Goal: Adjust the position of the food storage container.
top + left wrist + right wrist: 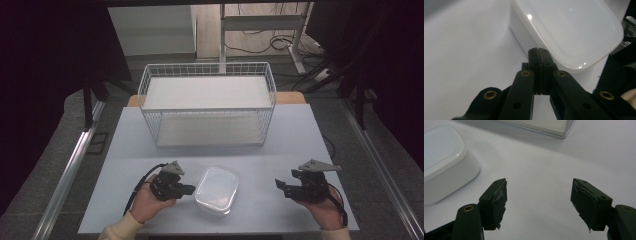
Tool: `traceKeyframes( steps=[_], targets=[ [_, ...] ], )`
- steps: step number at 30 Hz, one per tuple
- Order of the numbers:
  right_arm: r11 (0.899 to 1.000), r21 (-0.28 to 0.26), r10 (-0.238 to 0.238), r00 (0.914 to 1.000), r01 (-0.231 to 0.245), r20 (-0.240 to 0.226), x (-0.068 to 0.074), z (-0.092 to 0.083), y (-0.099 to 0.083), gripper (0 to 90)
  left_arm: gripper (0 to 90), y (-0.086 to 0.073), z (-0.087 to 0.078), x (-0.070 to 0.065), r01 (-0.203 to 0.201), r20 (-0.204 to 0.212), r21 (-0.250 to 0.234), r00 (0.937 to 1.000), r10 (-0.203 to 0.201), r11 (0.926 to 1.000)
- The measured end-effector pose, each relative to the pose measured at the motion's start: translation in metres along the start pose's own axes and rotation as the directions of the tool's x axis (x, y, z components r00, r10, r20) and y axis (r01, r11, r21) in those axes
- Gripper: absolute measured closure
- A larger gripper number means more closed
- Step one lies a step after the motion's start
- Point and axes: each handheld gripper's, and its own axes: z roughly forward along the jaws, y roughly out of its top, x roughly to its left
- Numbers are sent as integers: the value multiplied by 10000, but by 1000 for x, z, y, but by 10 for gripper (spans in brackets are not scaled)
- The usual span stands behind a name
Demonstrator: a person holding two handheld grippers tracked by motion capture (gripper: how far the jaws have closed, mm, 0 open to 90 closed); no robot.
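I'm bringing my left gripper [191,189], jaws pressed together, against the lidded box [216,189]; next, nudge gently. Right gripper [279,186] jaws spread.

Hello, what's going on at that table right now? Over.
Left hand-held gripper shut, tips at the side of the plastic container. Right hand-held gripper open, holding nothing, off to the container's right. Lid on. Wire basket behind, nothing in the way.

High cam overhead, gripper cams low, close — all share container [216,189].
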Motion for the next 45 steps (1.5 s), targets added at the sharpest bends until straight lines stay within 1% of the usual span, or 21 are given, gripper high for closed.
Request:
traceKeyframes(
  steps=[3, 6, 11, 15, 17, 19, 20, 21, 22, 23, 25, 26, 28, 30, 31, 32, 36, 38, 40, 43, 45],
  targets=[
    [10000, -2, 28, 10000, -28, 13, -1, -1, -1, 291, 900, -1, 2, -8, -39, 179, 70, 9998, 38, 10000],
    [10000, -14, 38, 10000, -38, 19, -1, -1, -1, 291, 900, -2, 3, -14, 9, 277, 54, 9996, -11, 10000],
    [10000, 40, 2, 10000, -2, -14, 0, 1, -1, 291, 900, -1, 6, -20, 109, 501, 68, 9987, -112, 9999],
    [10000, 67, -10, 10000, 10, -15, 0, 1, -2, 290, 900, -1, 6, -19, 200, 488, -50, 9986, -197, 9998],
    [10000, 27, 13, 10000, -13, -32, 0, 1, -1, 288, 900, -1, 3, -18, 264, 357, -142, 9990, -258, 9996],
    [10000, -23, 39, 10000, -39, -51, 0, 1, -1, 285, 899, -2, -1, -15, 388, 213, -350, 9990, -380, 9986],
    [9999, -82, 97, 9999, -97, -83, 0, 0, 0, 279, 874, -3, -5, -12, 460, 112, -496, 9989, -454, 9977],
    [9999, -82, 97, 9999, -97, -83, 0, 0, 0, 279, 874, -4, -8, -11, 598, 15, -705, 9982, -599, 9957],
    [9998, -125, 137, 9998, -138, -128, 0, 0, 0, 277, 848, -4, -13, -8, 634, -127, -898, 9978, -647, 9939],
    [9997, -177, 175, 9996, -178, -203, 1, 0, 0, 275, 803, -5, -17, -7, 722, -299, -1161, 9966, -762, 9906],
    [9994, -318, 153, 9993, -164, -347, 2, -1, 1, 273, 646, -5, -25, -4, 907, -667, -1687, 9924, -1032, 9815],
    [9992, -378, 125, 9990, -142, -436, 3, -1, 1, 272, 571, -6, -28, -2, 1070, -745, -1879, 9896, -1228, 9763],
    [9989, -459, 9, 9983, -36, -579, 5, 0, 1, 270, 463, -6, -34, 2, 1429, -817, -2152, 9831, -1637, 9661],
    [9983, -576, -142, 9978, 105, -653, 6, 1, 1, 269, 385, -7, -38, 6, 1664, -793, -2284, 9788, -1887, 9592],
    [9980, -625, -176, 9973, 131, -714, 7, 1, 1, 269, 361, -7, -40, 8, 1684, -826, -2359, 9778, -1924, 9571],
    [9977, -654, -206, 9970, 157, -753, 7, 1, 1, 269, 351, -7, -41, 9, 1677, -873, -2428, 9772, -1937, 9555],
    [9956, -856, -443, 9955, 371, -838, 7, 3, 1, 269, 335, -8, -47, 14, 1554, -1105, -2585, 9757, -1890, 9534],
    [9954, -866, -493, 9950, 417, -871, 7, 4, 1, 270, 328, -9, -48, 16, 1529, -1184, -2656, 9747, -1895, 9519],
    [9953, -846, -545, 9945, 469, -891, 8, 5, 1, 269, 325, -10, -51, 18, 1445, -1299, -2702, 9742, -1848, 9519],
    [9953, -843, -547, 9940, 467, -949, 9, 6, 2, 269, 319, -11, -53, 20, 1527, -1306, -2821, 9719, -1956, 9471],
    [9952, -897, -490, 9940, 403, -978, 9, 6, 2, 268, 312, -11, -55, 21, 1719, -1171, -2959, 9697, -2143, 9396]
  ],
)
